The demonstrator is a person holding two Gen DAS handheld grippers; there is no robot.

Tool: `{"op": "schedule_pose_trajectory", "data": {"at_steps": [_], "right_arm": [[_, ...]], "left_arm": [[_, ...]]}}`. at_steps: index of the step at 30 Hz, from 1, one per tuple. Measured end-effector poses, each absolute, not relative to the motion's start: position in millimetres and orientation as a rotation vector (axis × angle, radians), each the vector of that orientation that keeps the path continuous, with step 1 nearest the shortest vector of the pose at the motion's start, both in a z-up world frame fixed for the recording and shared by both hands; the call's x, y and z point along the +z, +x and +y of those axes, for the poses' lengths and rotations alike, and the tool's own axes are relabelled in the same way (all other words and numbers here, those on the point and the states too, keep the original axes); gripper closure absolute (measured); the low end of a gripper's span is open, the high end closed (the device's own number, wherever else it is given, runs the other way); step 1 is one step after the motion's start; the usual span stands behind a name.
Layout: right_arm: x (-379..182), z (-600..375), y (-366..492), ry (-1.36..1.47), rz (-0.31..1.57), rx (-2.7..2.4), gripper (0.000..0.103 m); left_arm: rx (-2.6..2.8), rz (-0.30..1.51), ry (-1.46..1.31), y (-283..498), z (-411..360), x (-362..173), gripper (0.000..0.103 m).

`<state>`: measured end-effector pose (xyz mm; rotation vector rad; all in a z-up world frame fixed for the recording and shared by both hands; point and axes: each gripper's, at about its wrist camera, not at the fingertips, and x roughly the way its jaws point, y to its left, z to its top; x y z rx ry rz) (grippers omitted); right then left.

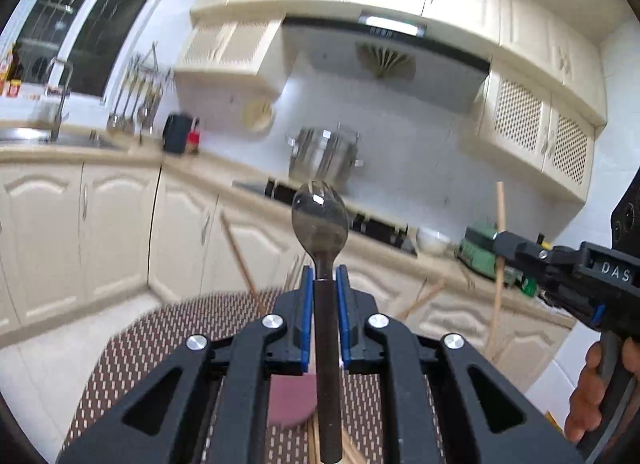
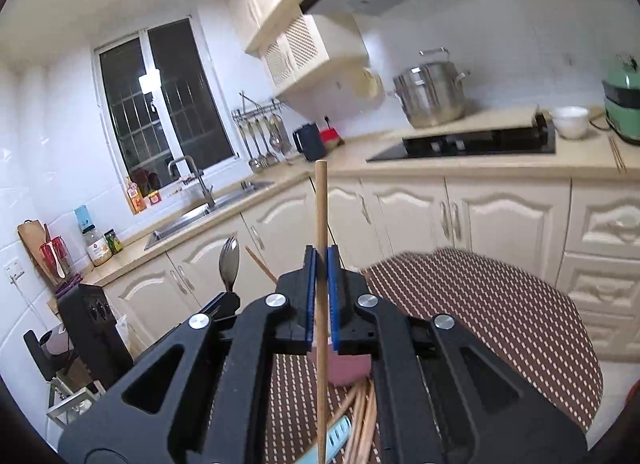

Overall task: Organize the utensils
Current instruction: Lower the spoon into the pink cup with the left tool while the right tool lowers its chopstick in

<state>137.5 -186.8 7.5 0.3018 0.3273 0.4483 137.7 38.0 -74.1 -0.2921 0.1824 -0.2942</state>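
My left gripper (image 1: 325, 272) is shut on the dark handle of a metal spork (image 1: 319, 220), whose bowl points forward and up toward the stove. In the right wrist view the same spork (image 2: 229, 264) shows at the left beside the left gripper's tip. My right gripper (image 2: 321, 254) is shut on one wooden chopstick (image 2: 321, 208) that stands nearly upright; the left wrist view shows that chopstick (image 1: 499, 232) and the right gripper (image 1: 502, 244) at the right, held by a person's hand (image 1: 592, 388). Several more chopsticks (image 2: 362, 420) lie below on the table.
A round table with a brown dotted mat (image 2: 500, 316) lies beneath both grippers, with a pink round object (image 2: 348, 368) and a light-blue item (image 2: 338, 434) on it. Cream cabinets, a black stove (image 2: 472, 142), a steel pot (image 2: 432, 98) and a sink (image 2: 200, 214) line the wall.
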Motion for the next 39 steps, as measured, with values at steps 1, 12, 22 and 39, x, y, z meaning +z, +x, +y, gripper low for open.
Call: {"op": "schedule_pose_trajectory", "data": {"at_steps": [1,12,22,39], "right_arm": [[8,-185,140,0.303,0.314,0.444,0.097],[21,-158,174,0.314,0.106,0.365,0.097],[0,-153,204,0.314,0.088,0.339,0.097],[-19,-152,202,0.298,0.146,0.367,0.097]], "left_arm": [[-0.292,0.165,-0.291,144,38,-71,0.093],[-0.251,0.034,-0.302,185,21,-57,0.092],[-0.246,0.065,-0.314,218,25,-81,0.092],[-0.281,0.160,-0.287,211,34,-110,0.092]]}}
